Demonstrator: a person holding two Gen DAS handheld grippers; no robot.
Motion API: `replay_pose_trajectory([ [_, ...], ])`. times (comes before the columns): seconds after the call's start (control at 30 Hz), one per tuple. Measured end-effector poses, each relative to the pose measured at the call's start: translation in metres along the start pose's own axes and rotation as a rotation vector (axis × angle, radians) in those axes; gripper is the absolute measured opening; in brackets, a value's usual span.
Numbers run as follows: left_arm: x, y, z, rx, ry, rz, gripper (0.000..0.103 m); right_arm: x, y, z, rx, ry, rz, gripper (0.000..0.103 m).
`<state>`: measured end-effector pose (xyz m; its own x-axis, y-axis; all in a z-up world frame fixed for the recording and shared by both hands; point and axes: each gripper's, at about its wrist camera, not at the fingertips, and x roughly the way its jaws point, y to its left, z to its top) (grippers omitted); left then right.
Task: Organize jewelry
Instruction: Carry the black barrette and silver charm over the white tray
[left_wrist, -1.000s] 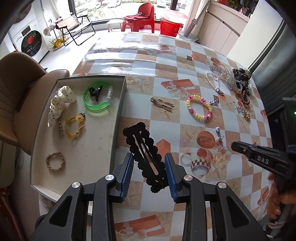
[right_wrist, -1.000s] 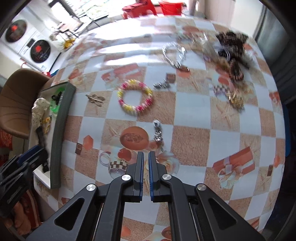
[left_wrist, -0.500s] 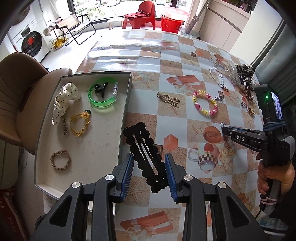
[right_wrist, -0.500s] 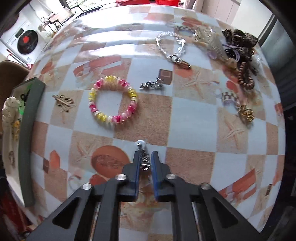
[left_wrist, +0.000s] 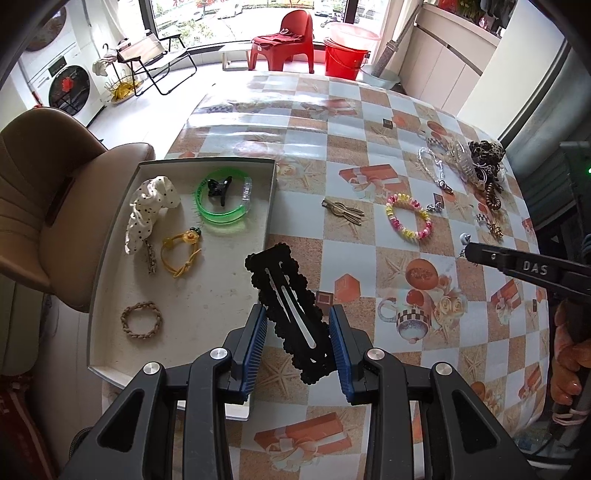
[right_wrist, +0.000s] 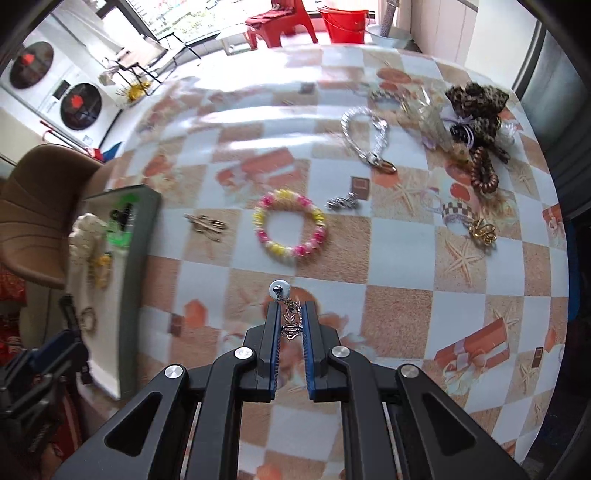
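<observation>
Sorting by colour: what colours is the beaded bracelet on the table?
Pink, yellow and white beaded bracelet, clearest in the left wrist view.

The tray (left_wrist: 271, 206) sat at the table's (left_wrist: 369, 122) left edge, beside the chair (left_wrist: 55, 206). In it lay a scrunchie (left_wrist: 151, 206) at the far left, a bangle (left_wrist: 221, 203) to its right with a claw clip (left_wrist: 219, 186) inside, a cord tie (left_wrist: 181, 254) nearer, and a braided ring (left_wrist: 142, 319) nearest. Right of the tray lay a metal clip (left_wrist: 341, 210), then a bead bracelet (left_wrist: 408, 220); behind that, a chain (left_wrist: 432, 168) and, at the far right, a heap of hair ties (left_wrist: 484, 162)
</observation>
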<state>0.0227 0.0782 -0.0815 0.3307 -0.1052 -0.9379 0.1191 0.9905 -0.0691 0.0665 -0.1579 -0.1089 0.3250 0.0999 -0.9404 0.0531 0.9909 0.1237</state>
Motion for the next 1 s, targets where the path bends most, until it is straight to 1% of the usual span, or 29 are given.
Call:
replay_pose_trajectory([
  [0.23, -0.013, 0.022, -0.008, -0.036, -0.010, 0.015, 0.038, -0.022, 0.041, -0.002, -0.052, -0.011, 0.052, 0.012],
  [0.4, -0.019, 0.042, -0.016, -0.071, -0.012, 0.030, 0.038, -0.028, 0.073, -0.004, -0.099, -0.013, 0.093, 0.012],
  [0.7, -0.021, 0.079, -0.030, -0.138, -0.004, 0.056, 0.038, -0.026, 0.136, -0.006, -0.196, 0.000, 0.147, 0.012],
  [1.0, -0.019, 0.112, -0.040, -0.198, 0.006, 0.077, 0.038, -0.016, 0.182, -0.006, -0.265, 0.022, 0.186, 0.012],
])
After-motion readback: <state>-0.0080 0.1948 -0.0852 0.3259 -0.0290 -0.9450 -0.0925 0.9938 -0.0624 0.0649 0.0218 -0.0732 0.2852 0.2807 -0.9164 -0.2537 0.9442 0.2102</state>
